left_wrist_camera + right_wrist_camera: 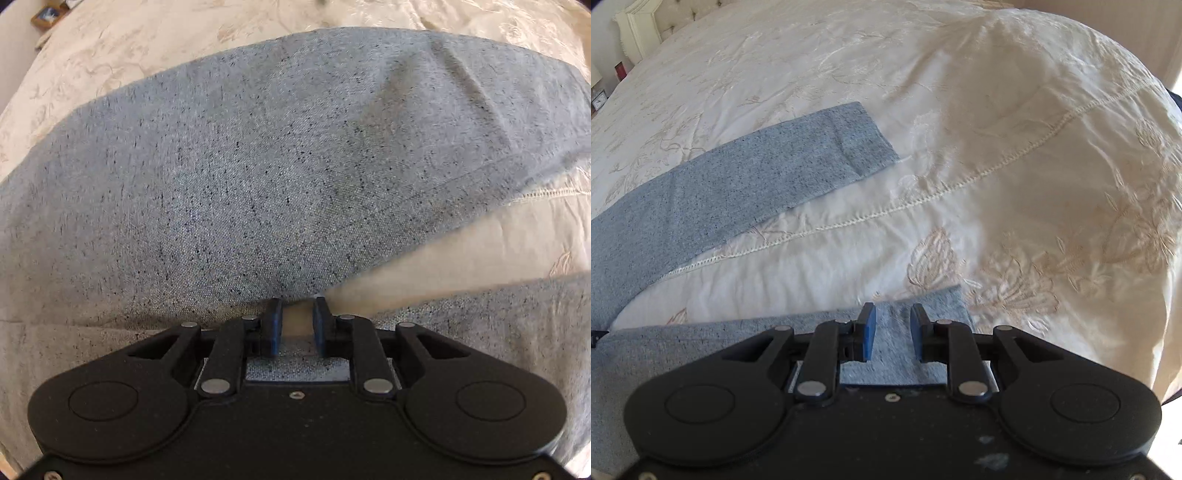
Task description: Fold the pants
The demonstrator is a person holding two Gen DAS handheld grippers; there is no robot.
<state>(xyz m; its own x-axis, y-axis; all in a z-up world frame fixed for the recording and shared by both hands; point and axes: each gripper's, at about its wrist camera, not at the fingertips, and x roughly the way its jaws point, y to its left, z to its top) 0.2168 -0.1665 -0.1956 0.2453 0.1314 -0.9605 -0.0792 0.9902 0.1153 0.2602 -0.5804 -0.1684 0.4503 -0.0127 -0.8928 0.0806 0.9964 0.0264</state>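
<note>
Speckled grey-blue fabric pants (258, 166) are spread on a cream embroidered bedspread (997, 147). Left tongs (297, 314) are parted at the crotch, gripping nothing. Right tongs (892, 321) are parted astride 1 leg cuff (923, 299), not clamped. No legible writing is observed.

1. Grey-blue flecked pants (738, 184) lie spread flat on an embroidered cream bedspread (997, 147)
2. One leg (820, 147) stretches away across the cover, its hemmed cuff square and smooth
3. The other leg's cuff (892, 332) lies nearest, at the bed's edge, well apart from the first
4. A broad, lightly creased panel of the cloth (277, 166) fills the left wrist view
</note>
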